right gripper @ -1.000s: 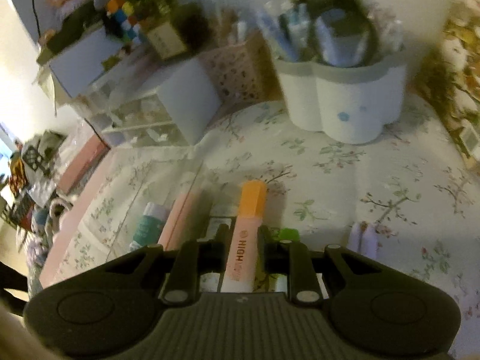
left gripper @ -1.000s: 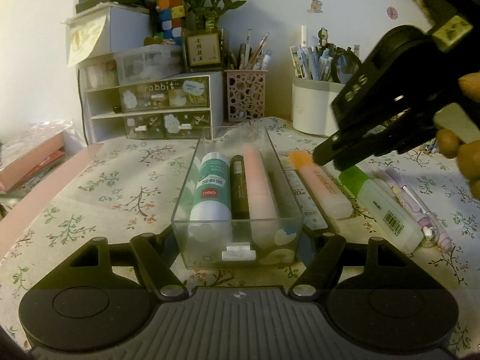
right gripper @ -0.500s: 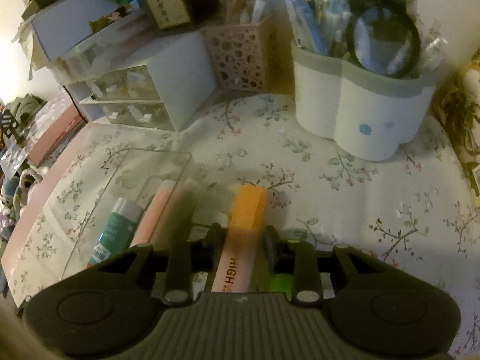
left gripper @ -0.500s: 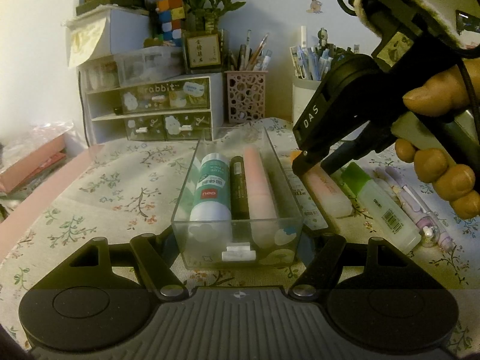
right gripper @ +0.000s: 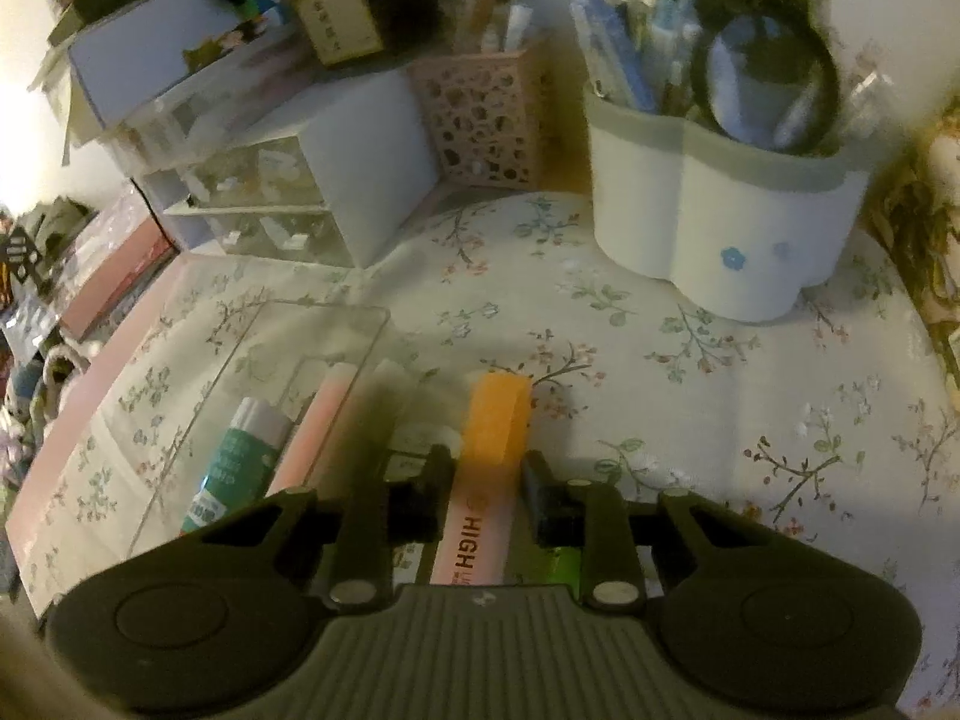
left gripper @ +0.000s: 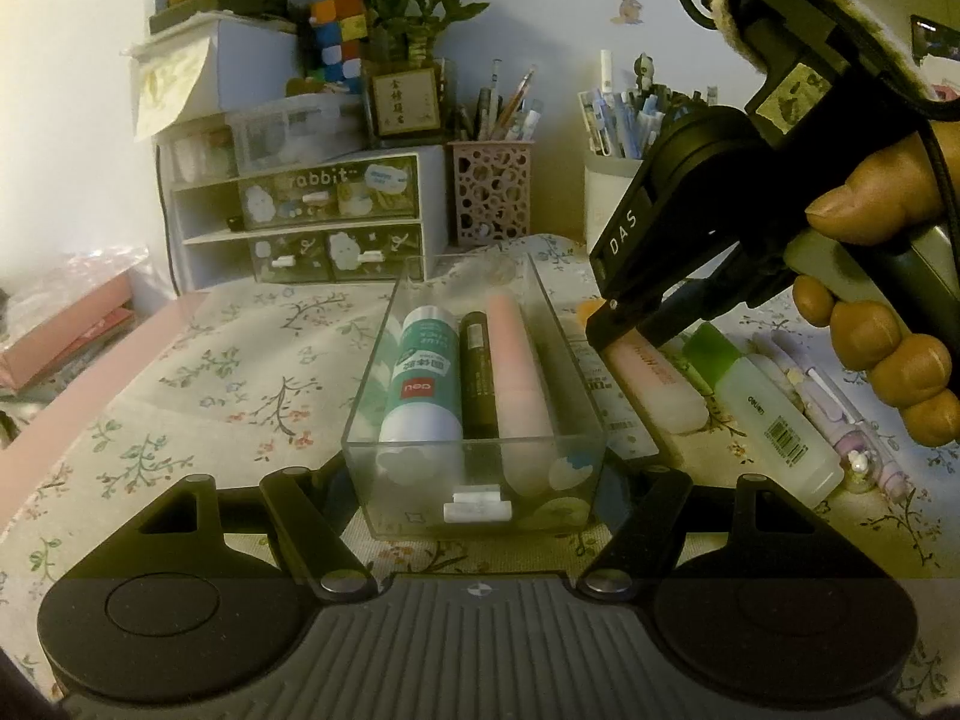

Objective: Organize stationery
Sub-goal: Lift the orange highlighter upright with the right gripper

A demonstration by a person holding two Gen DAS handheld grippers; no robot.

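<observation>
Left gripper [left gripper: 480, 480] clamped on clear tray [left gripper: 564, 324], which holds a glue stick [left gripper: 420, 384], dark pen and pink marker. Right gripper [right gripper: 487, 489] straddles orange-capped highlighter [right gripper: 486, 480] lying on tablecloth [right gripper: 690, 420] just beside the tray; jaws just narrowed, contact unclear.

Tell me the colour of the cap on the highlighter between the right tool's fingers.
Orange cap; right wrist view shows it best.
</observation>
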